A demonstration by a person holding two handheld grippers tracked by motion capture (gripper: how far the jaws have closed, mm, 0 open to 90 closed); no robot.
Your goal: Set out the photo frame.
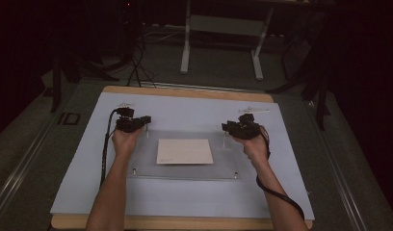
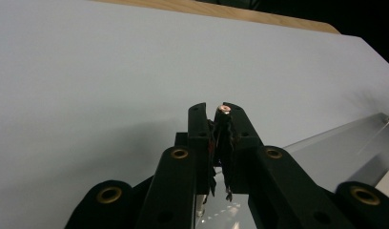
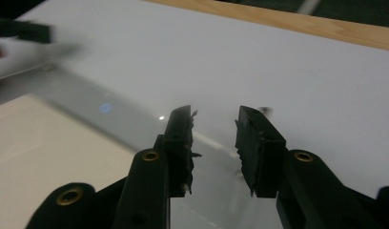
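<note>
A clear plastic plate (image 1: 185, 173) lies on a white mat (image 1: 185, 108), with a beige sheet (image 1: 185, 151) at its middle. My left gripper (image 1: 145, 121) is at the plate's far left corner. In the left gripper view its jaws (image 2: 214, 112) are shut on a thin pin with a copper-coloured tip (image 2: 224, 109). My right gripper (image 1: 227, 128) hovers over the far right corner, where a thin pin (image 1: 224, 139) stands. In the right gripper view that gripper (image 3: 214, 117) is open with nothing between its fingers, above the plate's edge (image 3: 87, 102) and the beige sheet (image 3: 49, 157).
Small metal studs (image 1: 134, 170) (image 1: 235, 175) mark the plate's near corners. The mat rests on a wooden tabletop (image 1: 185, 91). Two thin loose parts (image 1: 124, 104) (image 1: 252, 111) lie on the mat behind the grippers. A metal table frame (image 1: 221, 29) stands on the floor beyond.
</note>
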